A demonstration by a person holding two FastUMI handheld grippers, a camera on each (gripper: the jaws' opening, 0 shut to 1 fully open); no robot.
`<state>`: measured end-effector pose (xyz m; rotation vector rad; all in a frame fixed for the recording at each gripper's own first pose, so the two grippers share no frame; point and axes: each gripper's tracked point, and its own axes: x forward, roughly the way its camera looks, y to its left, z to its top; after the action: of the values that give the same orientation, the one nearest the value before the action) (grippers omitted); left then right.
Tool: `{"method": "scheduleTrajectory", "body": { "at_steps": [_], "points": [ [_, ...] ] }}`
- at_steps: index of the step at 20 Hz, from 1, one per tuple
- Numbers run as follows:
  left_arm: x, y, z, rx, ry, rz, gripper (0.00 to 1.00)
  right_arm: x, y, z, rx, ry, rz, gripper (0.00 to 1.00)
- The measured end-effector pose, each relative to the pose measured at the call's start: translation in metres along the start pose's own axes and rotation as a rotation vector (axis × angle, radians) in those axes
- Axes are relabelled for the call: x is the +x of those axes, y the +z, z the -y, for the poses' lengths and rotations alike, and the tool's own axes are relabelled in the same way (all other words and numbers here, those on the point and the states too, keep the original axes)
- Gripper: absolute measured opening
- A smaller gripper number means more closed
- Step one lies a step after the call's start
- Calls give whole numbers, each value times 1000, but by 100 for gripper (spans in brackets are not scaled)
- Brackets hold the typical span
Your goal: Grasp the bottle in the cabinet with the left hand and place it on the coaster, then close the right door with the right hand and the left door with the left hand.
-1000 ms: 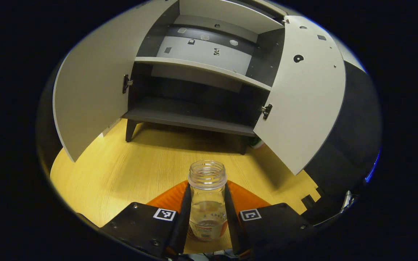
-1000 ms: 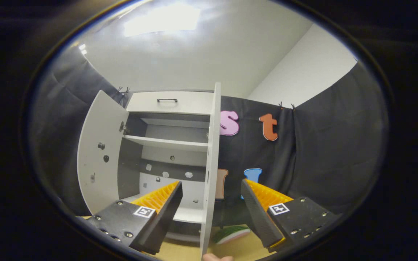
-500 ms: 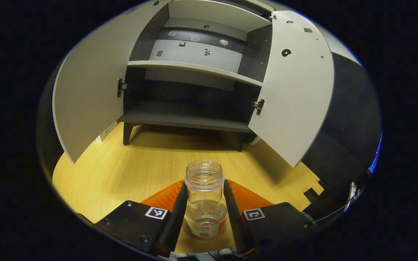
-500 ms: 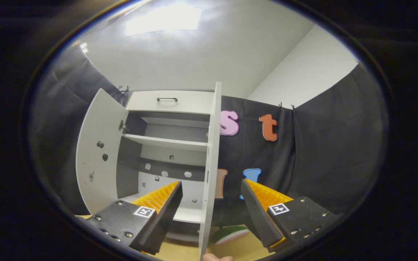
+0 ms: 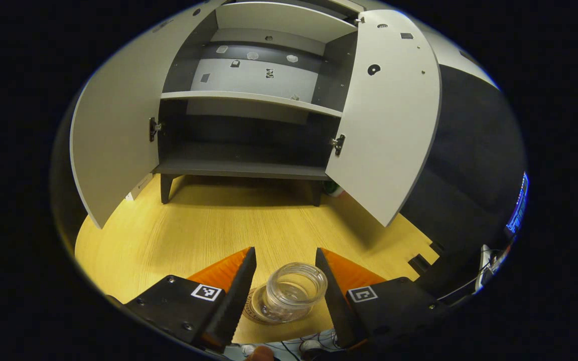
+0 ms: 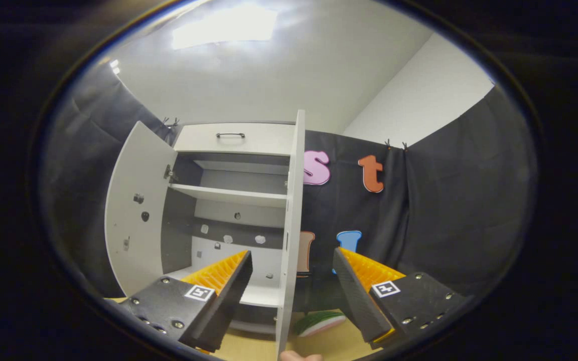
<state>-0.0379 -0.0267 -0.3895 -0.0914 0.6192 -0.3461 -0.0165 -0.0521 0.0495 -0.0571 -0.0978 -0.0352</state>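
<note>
Clear bottle [image 5: 294, 296] upright between parted left tongs [image 5: 285, 286], untouched, hiding most of coaster [image 5: 252, 312]; right tongs [image 6: 293, 291] parted, straddling right door [image 6: 291, 225] edge.

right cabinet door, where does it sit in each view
Left gripper view: the right cabinet door is right of centre, swung open, inner face showing.
Right gripper view: the right cabinet door is at centre, seen edge-on, between the right gripper's fingers.
Shared landmark: the cabinet shelf.
</note>
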Motion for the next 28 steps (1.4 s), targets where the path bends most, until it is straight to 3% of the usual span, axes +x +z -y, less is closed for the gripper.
{"method": "scheduleTrajectory", "body": {
  "at_steps": [9,12,16,17,19,28],
  "points": [
    [-32,84,5,18,48,171,76,4,-14,11,-5,-25,-25,98],
    [-49,124,0,31,99,241,77,8,-20,18,-10,-41,-28,98],
    [-85,186,-7,41,172,358,96,19,-33,30,-20,-72,-51,98],
    [-96,201,-10,45,197,385,96,23,-38,35,-25,-84,-62,93],
    [-116,223,-18,41,246,416,96,32,-48,44,-39,-115,-80,100],
    [-196,281,-41,6,378,527,96,63,-88,56,-75,-199,-171,96]
  ]
}}
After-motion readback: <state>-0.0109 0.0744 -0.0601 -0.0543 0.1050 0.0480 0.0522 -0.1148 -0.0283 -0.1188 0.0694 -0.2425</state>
